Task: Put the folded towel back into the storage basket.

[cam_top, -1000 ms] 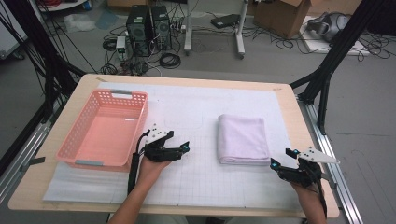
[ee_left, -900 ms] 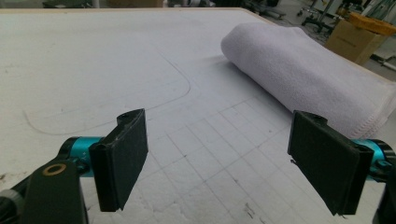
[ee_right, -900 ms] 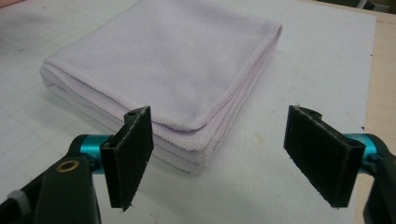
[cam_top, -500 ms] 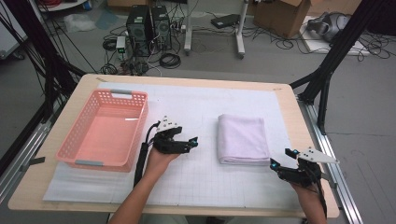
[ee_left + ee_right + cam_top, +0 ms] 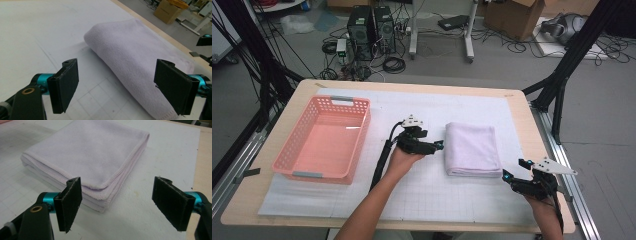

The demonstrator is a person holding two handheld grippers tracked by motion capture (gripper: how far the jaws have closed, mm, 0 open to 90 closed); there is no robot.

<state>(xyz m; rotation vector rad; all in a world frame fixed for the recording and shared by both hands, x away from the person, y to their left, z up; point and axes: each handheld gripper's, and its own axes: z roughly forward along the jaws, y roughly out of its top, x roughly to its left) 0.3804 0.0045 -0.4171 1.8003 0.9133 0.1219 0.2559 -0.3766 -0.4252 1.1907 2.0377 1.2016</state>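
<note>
The folded lilac towel (image 5: pixel 473 149) lies flat on the white mat (image 5: pixel 432 195), right of centre, its long axis running away from you toward the far edge. Its rounded fold faces your left gripper (image 5: pixel 438 146), which sits just beside that edge, jaws spread wide and holding nothing. In the left gripper view, the fold (image 5: pixel 140 62) runs diagonally between the 2 pads. Your right gripper (image 5: pixel 512 169) rests near the towel's near right corner (image 5: pixel 103 195), a little apart from it, also wide open and empty. Your left is the nearer of the 2. The pink basket (image 5: pixel 326 142) stands well apart on the left.
</note>
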